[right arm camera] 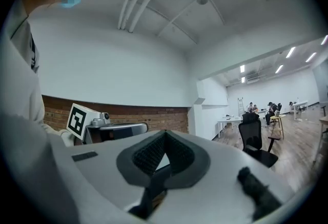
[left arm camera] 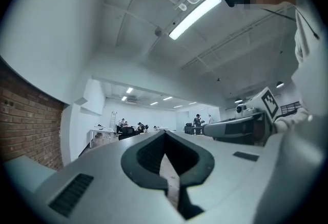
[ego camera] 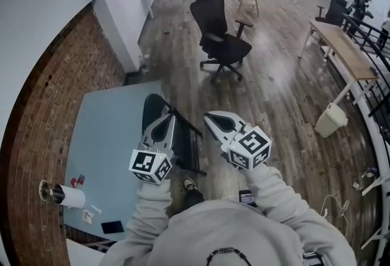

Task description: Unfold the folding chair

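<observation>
Both tongs are pressed together, nothing pinched. The left gripper (ego camera: 164, 119) and right gripper (ego camera: 211, 116) hover level, side by side. The folding chair (ego camera: 186, 146) (black, folded flat) stands on the wooden floor below them, beside the pale blue table (ego camera: 109, 137).

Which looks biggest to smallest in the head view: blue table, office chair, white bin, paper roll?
1. blue table
2. office chair
3. white bin and paper roll look alike; the roll is nearer the camera, so unranked.
</observation>
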`<act>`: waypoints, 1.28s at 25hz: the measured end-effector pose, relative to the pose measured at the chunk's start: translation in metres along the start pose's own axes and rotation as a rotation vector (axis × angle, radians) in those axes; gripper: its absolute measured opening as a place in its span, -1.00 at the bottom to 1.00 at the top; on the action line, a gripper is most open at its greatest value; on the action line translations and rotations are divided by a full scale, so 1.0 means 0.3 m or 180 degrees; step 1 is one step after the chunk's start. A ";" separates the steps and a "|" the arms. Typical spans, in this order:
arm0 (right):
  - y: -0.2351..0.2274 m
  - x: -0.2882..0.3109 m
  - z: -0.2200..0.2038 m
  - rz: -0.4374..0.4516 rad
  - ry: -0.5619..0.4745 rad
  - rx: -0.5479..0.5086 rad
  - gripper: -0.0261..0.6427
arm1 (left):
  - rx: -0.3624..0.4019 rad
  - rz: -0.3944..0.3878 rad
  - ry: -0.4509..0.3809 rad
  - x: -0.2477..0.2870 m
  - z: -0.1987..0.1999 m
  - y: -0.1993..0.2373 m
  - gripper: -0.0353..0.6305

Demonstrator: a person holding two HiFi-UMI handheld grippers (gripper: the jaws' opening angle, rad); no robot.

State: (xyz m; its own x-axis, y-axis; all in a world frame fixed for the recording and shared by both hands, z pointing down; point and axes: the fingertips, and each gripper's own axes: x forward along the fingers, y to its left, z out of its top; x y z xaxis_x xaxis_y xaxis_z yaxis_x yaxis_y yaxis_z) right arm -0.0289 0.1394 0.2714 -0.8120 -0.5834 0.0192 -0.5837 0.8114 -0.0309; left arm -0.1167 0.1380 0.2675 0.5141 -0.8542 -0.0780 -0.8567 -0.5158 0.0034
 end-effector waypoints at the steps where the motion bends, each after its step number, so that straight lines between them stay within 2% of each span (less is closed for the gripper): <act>1: -0.021 0.039 -0.006 -0.0001 0.0021 0.0007 -0.90 | 0.0011 0.0004 0.0022 0.021 -0.011 0.034 -0.88; 4: -0.084 0.174 -0.009 0.0001 0.0005 0.0085 -0.90 | 0.0058 0.0029 0.0084 0.073 -0.039 0.160 -0.88; 8: -0.167 0.413 -0.020 -0.0032 -0.0023 0.0070 -0.90 | 0.0127 0.0094 0.0145 0.123 -0.082 0.397 -0.88; 11: -0.254 0.578 -0.013 -0.0171 -0.0082 0.0210 -0.90 | 0.0084 0.0088 0.0228 0.173 -0.112 0.576 -0.88; 15: -0.350 0.712 0.054 -0.0372 -0.0169 0.0150 -0.90 | 0.0096 0.0018 0.0295 0.268 -0.105 0.734 -0.88; 20: -0.402 0.793 0.091 -0.0611 -0.0218 0.0163 -0.90 | 0.0014 -0.0075 0.0337 0.339 -0.090 0.804 -0.88; 29: -0.434 0.916 0.040 -0.0481 -0.0048 0.0284 -0.90 | -0.0028 -0.0041 0.0397 0.389 -0.132 0.896 -0.88; 32: -0.440 0.980 -0.011 -0.0439 0.0074 0.0273 -0.90 | -0.0082 0.0003 0.0507 0.403 -0.185 0.950 -0.88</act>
State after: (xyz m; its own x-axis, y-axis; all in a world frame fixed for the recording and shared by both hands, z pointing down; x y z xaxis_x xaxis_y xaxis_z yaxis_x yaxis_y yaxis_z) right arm -0.1907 -0.1390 0.2844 -0.7245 -0.6873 0.0523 -0.6881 0.7170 -0.1117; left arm -0.2964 -0.1160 0.3143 0.5153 -0.8531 0.0811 -0.8568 -0.5148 0.0290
